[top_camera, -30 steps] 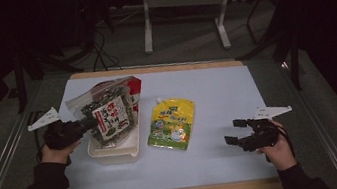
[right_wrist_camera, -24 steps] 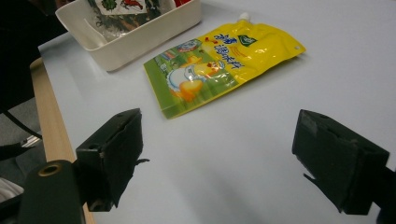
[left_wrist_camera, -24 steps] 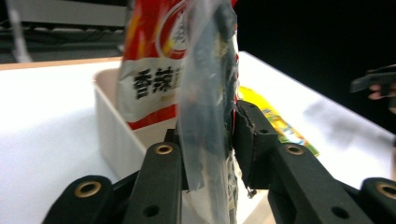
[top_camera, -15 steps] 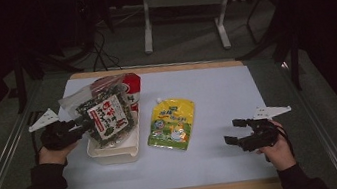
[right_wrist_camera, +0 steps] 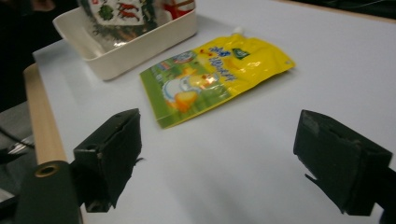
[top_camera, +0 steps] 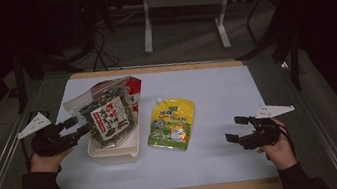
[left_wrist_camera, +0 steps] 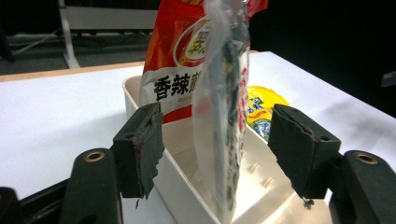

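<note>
A white table [top_camera: 216, 158] with a wooden front edge carries everything here. On its left part sits a white tray [top_camera: 114, 150], an open shallow box. Two packets stand in that tray: a red bag [left_wrist_camera: 175, 70] with white lettering at the back, and in front of it a clear bag of dark seaweed [top_camera: 108, 114] that stands upright, leaning a little against the red one. To the right of the tray, just beside it and flat on the table, lies a yellow and green pouch [top_camera: 172, 123] with a spout at its far end. The left gripper [top_camera: 74, 127] is held level at the left side of the tray, pointing at the seaweed bag; its jaws have just been opening and now stand apart, with the edge of the bag between them and a gap on each side, so the pads do not press on it. The right gripper [top_camera: 235, 129] is held low over the bare right part of the table, well apart from the pouch, with its jaws wide apart and nothing between them.
</note>
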A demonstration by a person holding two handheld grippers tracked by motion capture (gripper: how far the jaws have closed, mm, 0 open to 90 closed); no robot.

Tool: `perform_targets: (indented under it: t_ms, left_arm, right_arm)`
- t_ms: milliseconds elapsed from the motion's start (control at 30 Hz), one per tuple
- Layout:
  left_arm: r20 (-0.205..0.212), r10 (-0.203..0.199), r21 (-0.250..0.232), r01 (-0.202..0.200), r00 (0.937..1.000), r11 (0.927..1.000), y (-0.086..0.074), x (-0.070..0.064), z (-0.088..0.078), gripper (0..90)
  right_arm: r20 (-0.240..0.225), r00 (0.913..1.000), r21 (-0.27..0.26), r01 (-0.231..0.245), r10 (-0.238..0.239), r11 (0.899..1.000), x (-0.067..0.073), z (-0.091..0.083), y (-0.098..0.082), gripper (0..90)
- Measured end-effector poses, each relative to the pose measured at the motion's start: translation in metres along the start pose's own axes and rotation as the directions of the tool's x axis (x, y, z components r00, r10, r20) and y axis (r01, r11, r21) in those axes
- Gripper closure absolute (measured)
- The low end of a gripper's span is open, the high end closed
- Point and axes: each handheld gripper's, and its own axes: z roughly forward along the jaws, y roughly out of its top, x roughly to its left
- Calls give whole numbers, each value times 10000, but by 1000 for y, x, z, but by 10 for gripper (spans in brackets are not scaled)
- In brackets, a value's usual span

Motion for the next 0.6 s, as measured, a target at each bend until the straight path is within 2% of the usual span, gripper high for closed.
perform_targets:
  t_ms: [33, 133, 267, 300, 400, 500, 600]
  left_arm:
    - [9, -24, -11, 24, 10000, 10000, -1, -2, -3, 332]
    - [-185, -40, 177, 43, 9998, 9998, -4, -5, -9, 251]
    - [-154, -86, 257, 90, 9998, 9996, -9, -10, -20, 234]
    - [-256, -48, 218, 53, 9997, 9997, -10, -12, -23, 229]
    - [-219, -46, 191, 50, 9998, 9998, -13, -20, -32, 197]
    - [26, -47, 264, 47, 10000, 9996, -15, -28, -39, 156]
    - [144, 107, 287, -111, 9998, 9995, -15, -34, -43, 69]
  right_arm:
    - [-30, 9999, 9, -124, 124, 9999, 0, -1, 0, 146]
    - [144, 9999, -63, 1, 0, 10000, 0, -2, 1, 140]
    - [99, 9999, -3, 129, -129, 9999, 1, -2, 1, 132]
    - [180, 9996, -10, 196, -195, 9998, 2, -2, 1, 132]
    - [357, 9991, -30, 219, -218, 9998, 2, -1, 1, 127]
    - [469, 9985, -279, 304, -291, 9991, 3, -3, 3, 126]
    - [502, 9981, -299, 382, -367, 9988, 4, -3, 5, 126]
